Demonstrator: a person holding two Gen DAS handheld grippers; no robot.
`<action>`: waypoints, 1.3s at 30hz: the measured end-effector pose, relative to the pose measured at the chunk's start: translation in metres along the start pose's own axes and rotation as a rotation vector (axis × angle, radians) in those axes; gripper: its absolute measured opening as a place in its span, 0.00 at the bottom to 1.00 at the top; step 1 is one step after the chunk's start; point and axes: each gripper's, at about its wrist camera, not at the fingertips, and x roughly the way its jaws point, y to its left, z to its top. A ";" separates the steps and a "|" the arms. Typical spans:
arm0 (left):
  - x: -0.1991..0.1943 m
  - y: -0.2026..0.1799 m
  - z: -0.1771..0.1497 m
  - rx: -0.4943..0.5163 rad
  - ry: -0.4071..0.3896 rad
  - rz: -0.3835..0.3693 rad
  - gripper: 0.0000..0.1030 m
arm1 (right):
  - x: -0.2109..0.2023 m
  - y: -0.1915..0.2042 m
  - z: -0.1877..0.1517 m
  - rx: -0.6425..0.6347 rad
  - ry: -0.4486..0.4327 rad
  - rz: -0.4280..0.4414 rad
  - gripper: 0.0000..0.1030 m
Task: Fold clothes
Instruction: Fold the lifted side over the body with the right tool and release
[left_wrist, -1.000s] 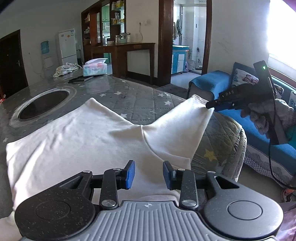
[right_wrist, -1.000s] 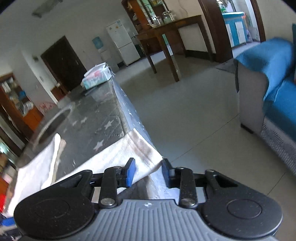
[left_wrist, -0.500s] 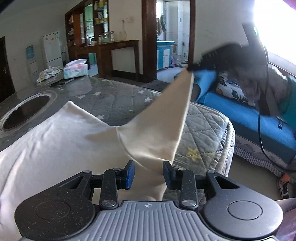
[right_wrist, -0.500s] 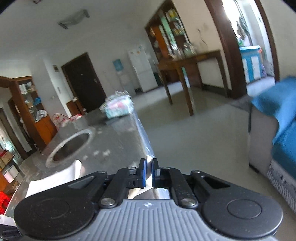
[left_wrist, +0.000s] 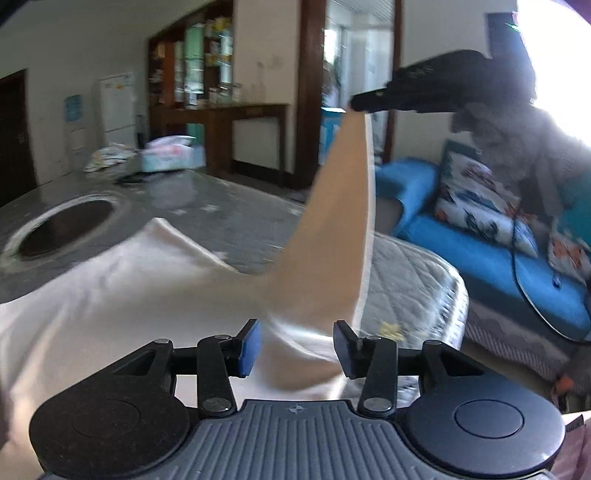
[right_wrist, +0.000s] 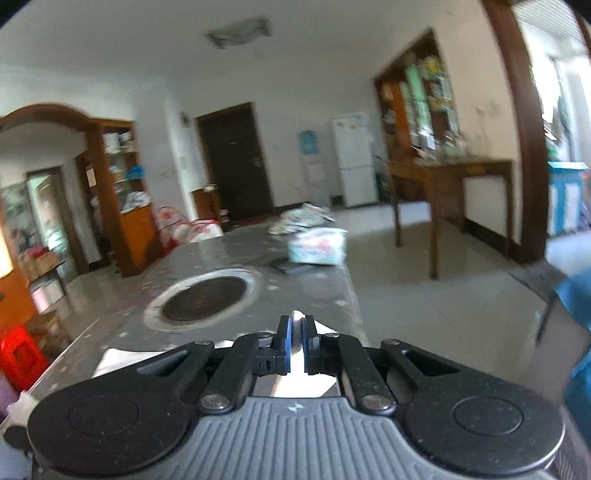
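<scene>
A: The white garment (left_wrist: 122, 295) lies on the grey table (left_wrist: 229, 206), one corner drawn up toward one o'clock.

B: The right gripper (left_wrist: 360, 101) is clenched on that corner (right_wrist: 295, 317).

A: The left gripper (left_wrist: 297, 349) hovers at six o'clock, jaws opening, cloth between but unpinched. The strip's long axis runs six to one.

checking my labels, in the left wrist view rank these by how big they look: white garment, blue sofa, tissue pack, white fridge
1. white garment, though it is nearest the camera
2. blue sofa
3. white fridge and tissue pack look alike in size, so no ranking; the fridge stands farther off
</scene>
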 end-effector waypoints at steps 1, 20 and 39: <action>-0.005 0.006 -0.001 -0.015 -0.008 0.019 0.47 | 0.001 0.010 0.004 -0.025 -0.001 0.020 0.05; -0.090 0.098 -0.063 -0.331 -0.059 0.322 0.50 | 0.068 0.206 -0.044 -0.358 0.249 0.458 0.05; -0.094 0.102 -0.067 -0.376 -0.072 0.330 0.50 | 0.065 0.222 -0.089 -0.447 0.407 0.542 0.11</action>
